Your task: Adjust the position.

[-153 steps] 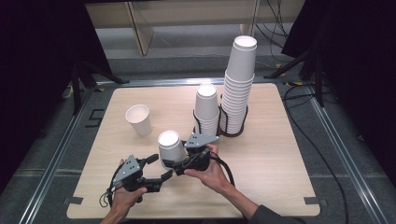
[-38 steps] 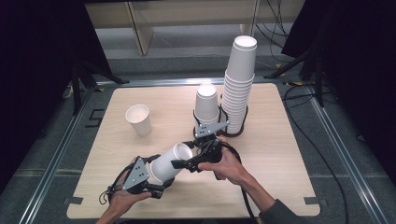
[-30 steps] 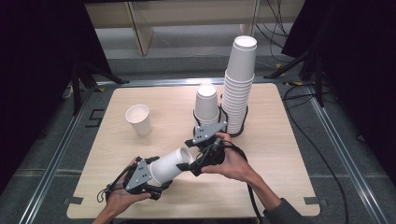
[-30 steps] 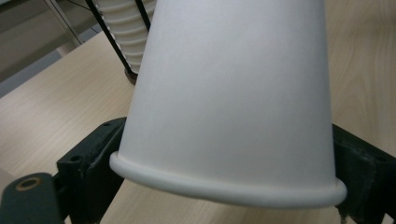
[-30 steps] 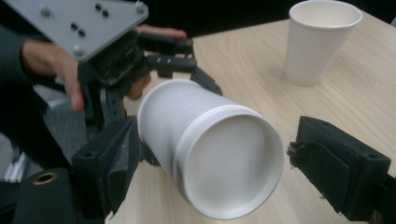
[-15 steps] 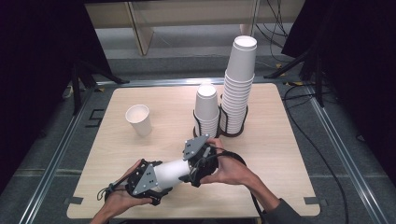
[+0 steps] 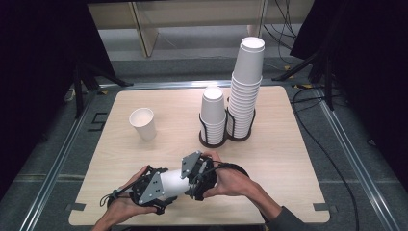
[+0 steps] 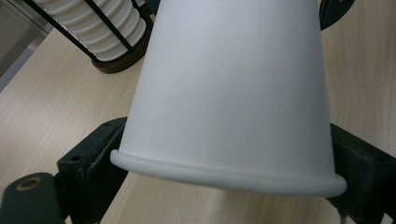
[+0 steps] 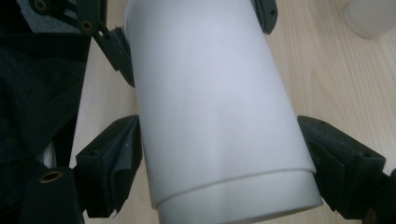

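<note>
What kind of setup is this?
Likely a lab data-collection bench: a wooden table ringed by a metal floor frame, dark curtains, trailing cables, and paper cup stacks in holders.

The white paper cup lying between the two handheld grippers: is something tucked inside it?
The white paper cup has a second cup's end sticking out of it, seemingly nested. How deep it reaches is hidden by the outer wall.

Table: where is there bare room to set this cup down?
The table is bare along its right side, right of the two racks of stacked cups. The front left corner and the strip between the lone cup and the racks are also free. The front middle is crowded: both tools grip the held cup there.
</note>
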`<state>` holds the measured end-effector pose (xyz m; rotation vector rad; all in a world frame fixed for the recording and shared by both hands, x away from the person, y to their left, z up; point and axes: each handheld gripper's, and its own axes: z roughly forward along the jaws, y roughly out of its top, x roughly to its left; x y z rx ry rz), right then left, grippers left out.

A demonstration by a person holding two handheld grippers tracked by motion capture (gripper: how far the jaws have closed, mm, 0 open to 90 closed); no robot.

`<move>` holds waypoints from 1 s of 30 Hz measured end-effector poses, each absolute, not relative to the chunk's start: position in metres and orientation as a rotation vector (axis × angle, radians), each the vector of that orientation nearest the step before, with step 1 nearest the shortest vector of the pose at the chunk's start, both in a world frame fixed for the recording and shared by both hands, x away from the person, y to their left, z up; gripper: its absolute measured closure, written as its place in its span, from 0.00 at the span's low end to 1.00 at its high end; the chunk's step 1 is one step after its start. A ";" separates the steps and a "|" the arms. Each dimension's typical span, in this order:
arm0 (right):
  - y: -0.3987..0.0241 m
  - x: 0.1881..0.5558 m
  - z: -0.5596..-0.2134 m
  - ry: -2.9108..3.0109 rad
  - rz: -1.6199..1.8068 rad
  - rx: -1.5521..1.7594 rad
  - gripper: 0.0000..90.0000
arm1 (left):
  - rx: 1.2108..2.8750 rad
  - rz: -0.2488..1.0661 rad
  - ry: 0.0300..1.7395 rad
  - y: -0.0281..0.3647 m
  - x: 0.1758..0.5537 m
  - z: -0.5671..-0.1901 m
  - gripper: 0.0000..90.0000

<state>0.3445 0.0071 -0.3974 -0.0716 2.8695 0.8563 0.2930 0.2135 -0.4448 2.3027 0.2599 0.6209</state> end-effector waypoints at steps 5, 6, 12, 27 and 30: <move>0.009 0.345 -0.401 2.874 0.805 -0.101 0.21 | 2.301 0.610 0.252 0.213 0.293 -0.447 0.11; 0.009 0.344 -0.402 2.875 0.799 -0.107 0.21 | 2.308 0.610 0.251 0.213 0.292 -0.446 0.11; 0.009 0.345 -0.408 2.881 0.734 -0.156 0.24 | 2.313 0.587 0.216 0.213 0.292 -0.446 0.12; 0.004 0.348 -0.408 2.841 0.738 -0.277 0.27 | 2.199 0.558 0.208 0.219 0.294 -0.449 0.09; -0.001 0.349 -0.405 2.850 0.792 -0.240 0.27 | 2.099 0.500 0.268 0.225 0.297 -0.450 0.07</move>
